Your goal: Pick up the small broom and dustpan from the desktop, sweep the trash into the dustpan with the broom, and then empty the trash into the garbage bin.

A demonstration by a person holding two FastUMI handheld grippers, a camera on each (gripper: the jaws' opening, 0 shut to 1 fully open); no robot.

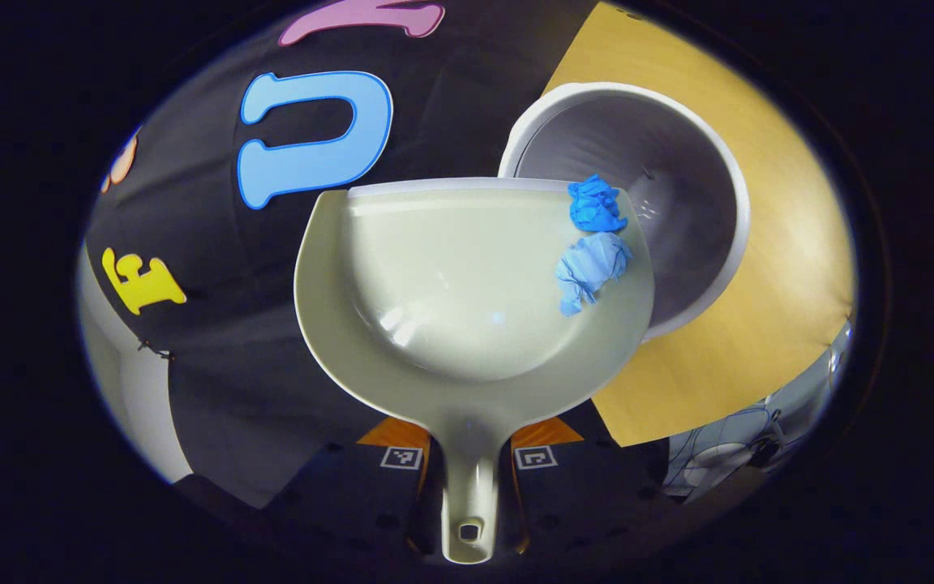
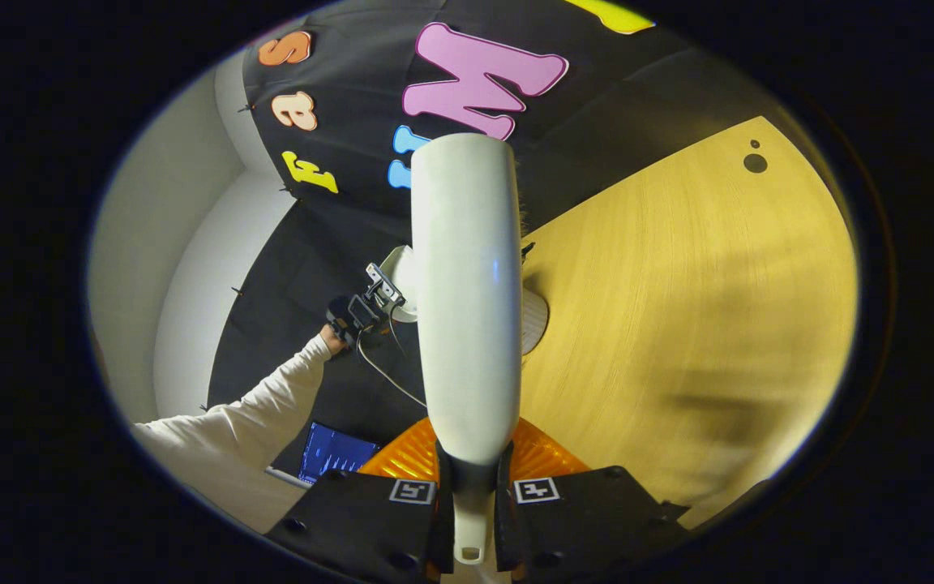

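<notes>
**Dustpan tilted at the bin**

While your left tongs (image 1: 467,466) clench the dustpan (image 1: 467,284) by its handle, its pan leans over the grey garbage bin (image 1: 678,186) on the worktop (image 1: 775,268). Two crumpled blue scraps (image 1: 594,243) sit at the pan's edge next to the bin. Your right tongs (image 2: 471,487) grip the broom (image 2: 467,292) by its handle.

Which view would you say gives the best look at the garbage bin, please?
The left gripper view: the bin is close, its open mouth and bare inside plain behind the tilted dustpan, which covers its near edge. In the right gripper view the bin is only a small pale sliver beside the broom.
</notes>
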